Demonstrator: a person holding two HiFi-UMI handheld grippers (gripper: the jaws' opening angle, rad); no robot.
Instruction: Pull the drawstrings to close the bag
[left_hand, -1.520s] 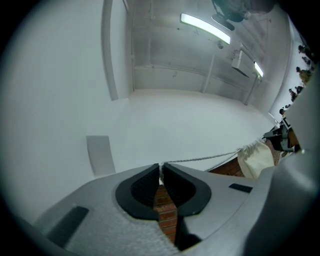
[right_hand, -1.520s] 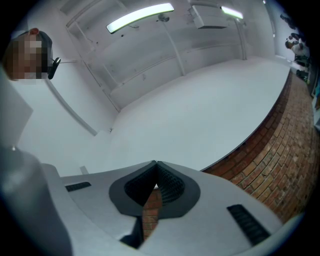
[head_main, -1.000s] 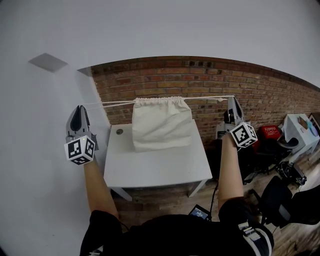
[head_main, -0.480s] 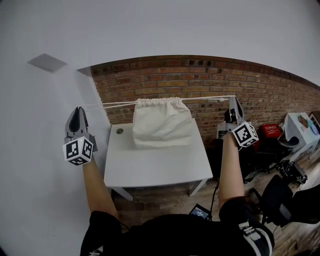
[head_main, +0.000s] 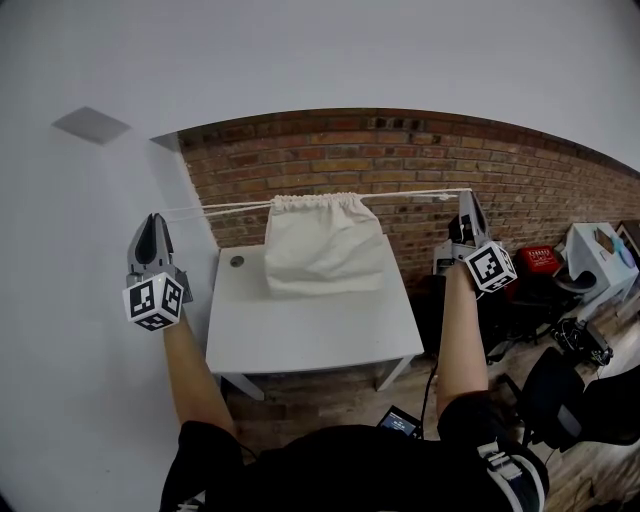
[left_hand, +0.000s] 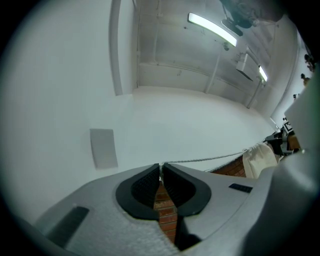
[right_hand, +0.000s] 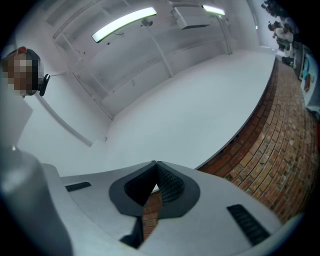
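Left claw (head_main: 153, 218) and right claw (head_main: 468, 197) are each clamped on a taut white drawstring (head_main: 235, 207). Cream cloth bag (head_main: 325, 250), mouth puckered tight, over the white desk (head_main: 310, 335).

The right gripper (right_hand: 154, 164) has its jaws closed, the dark ribbed pads meeting at the tips. A white wall (right_hand: 170, 110) spreads ahead of it. A brick wall (right_hand: 270, 145) runs to its right, a strip light (right_hand: 124, 22) glows above, and a person (right_hand: 34, 71) shows at far left.
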